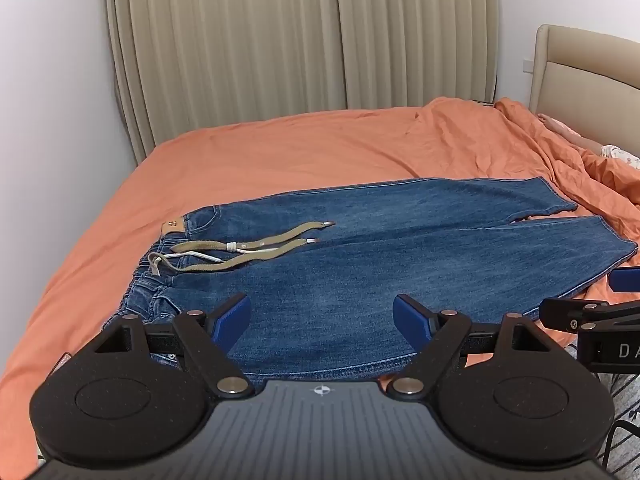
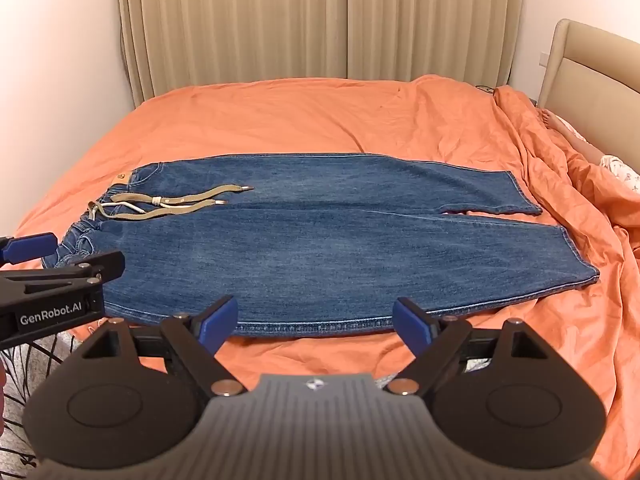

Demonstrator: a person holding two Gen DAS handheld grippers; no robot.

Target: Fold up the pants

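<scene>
left gripper [image 1: 322, 318] jaws spread, holding nothing, over near thigh edge | pants [image 2: 312, 240] flat on orange bedsheet [image 2: 320, 120], waistband left, 2 legs right | right gripper [image 2: 314, 324] jaws spread, holding nothing, near leg seam

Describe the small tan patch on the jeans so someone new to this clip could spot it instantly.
Start at the orange bedsheet, where the blue jeans lie flat with the waistband to the left. At the waistband's far corner sits the leather patch. Unlike the long olive drawstrings trailing beside it, it is a short tan rectangle fixed flat to the denim.
</scene>
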